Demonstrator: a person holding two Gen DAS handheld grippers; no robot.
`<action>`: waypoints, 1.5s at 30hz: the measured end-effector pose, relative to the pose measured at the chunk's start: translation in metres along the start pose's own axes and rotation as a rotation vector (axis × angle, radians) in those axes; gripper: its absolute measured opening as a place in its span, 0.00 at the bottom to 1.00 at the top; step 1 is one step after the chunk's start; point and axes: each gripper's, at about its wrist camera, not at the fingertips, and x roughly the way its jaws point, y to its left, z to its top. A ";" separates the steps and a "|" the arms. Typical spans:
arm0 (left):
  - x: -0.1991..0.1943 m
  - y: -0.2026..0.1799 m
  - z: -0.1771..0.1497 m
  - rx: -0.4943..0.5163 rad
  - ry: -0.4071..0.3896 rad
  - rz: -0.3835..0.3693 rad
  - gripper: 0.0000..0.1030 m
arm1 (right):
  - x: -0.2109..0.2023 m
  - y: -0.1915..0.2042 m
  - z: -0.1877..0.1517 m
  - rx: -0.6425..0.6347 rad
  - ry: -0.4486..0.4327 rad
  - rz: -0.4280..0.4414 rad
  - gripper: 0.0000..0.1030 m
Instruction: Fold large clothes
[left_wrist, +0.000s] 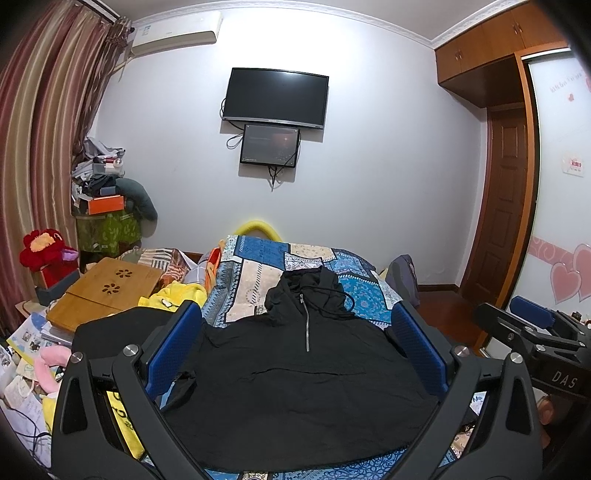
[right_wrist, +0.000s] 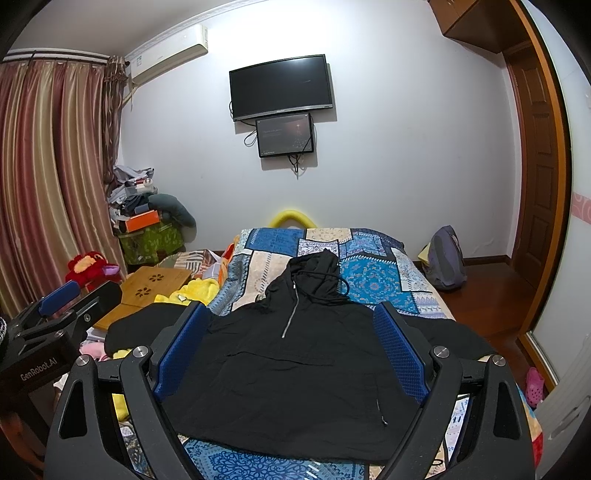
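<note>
A black hoodie (left_wrist: 295, 373) lies flat on the bed (left_wrist: 258, 280), in the middle and bottom of both pictures. Its hood points to the far wall, up in the frame. One sleeve runs off to the left, over the bed's side. The other sleeve (right_wrist: 454, 338) runs off to the right.

My left gripper (left_wrist: 295, 343) is wide open and holds nothing. My right gripper (right_wrist: 291, 343) is wide open too, with nothing in it. Both hang above the hoodie, near its bottom edge. I have not begun to fold, I think.

What could go wrong? The cloth is soft and thin. If I pinch too deep, I may grab the bed cover too and pull it up. If I grab just one layer, the hoodie may bunch. The left sleeve hangs over a messy pile (left_wrist: 177, 299), so it may snag or drag things along.
</note>
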 end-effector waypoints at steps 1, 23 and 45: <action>0.001 0.000 0.001 -0.001 0.001 0.000 1.00 | 0.000 0.000 0.000 0.000 0.001 0.001 0.87; 0.041 0.046 0.023 0.018 0.004 0.084 1.00 | 0.047 -0.002 0.011 -0.032 0.049 -0.062 0.87; 0.201 0.283 -0.041 -0.283 0.486 0.247 1.00 | 0.224 -0.006 -0.005 -0.111 0.425 -0.064 0.87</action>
